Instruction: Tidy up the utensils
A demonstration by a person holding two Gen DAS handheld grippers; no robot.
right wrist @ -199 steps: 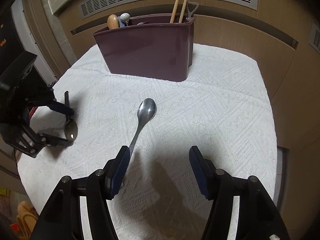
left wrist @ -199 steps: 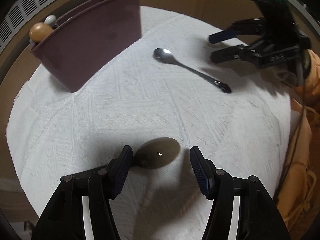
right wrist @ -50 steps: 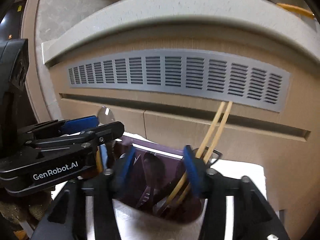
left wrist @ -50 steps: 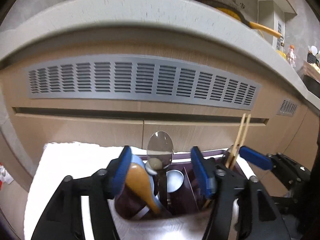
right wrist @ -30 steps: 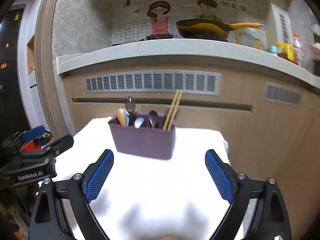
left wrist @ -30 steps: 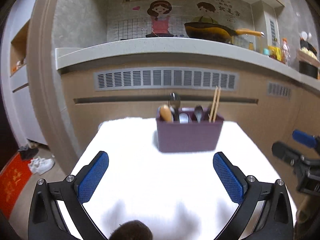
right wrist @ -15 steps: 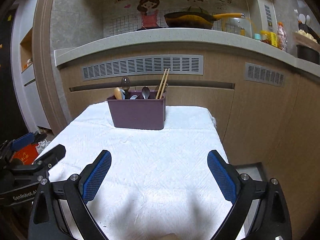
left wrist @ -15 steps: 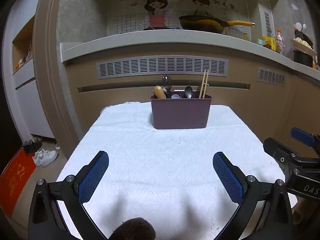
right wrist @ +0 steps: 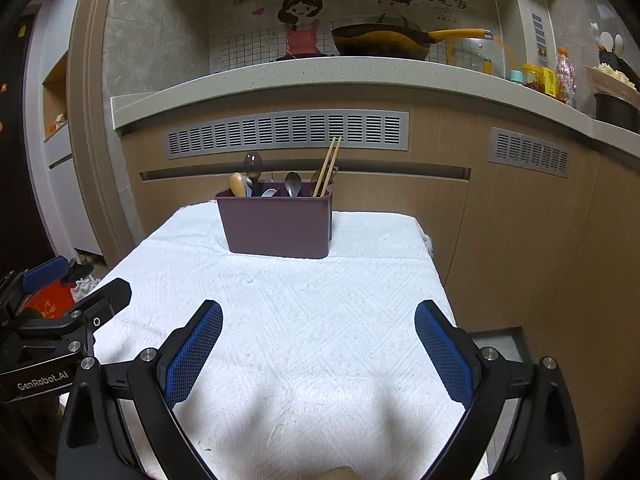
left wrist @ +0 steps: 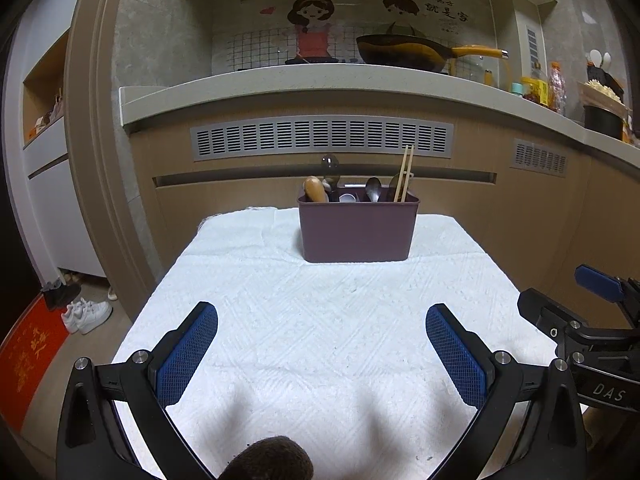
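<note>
My left gripper [left wrist: 322, 346] and right gripper [right wrist: 319, 344] hang wide open and empty; at twelve o'clock the caddy [left wrist: 357, 228] holds every spoon [left wrist: 373, 189], so nothing needs gripping.

We are in a home kitchen: a wok [left wrist: 404, 54] sits on the stone bench [left wrist: 320, 84] across the upper frame, condiment bottles [left wrist: 540, 88] upper right, cartoon cooks [left wrist: 310, 24] on the tiled wall.

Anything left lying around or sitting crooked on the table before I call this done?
Nothing stands out. The purple utensil holder stands upright on the white cloth, with spoons and chopsticks inside. No utensil lies loose on the cloth. Both the left gripper and right gripper are open.
</note>
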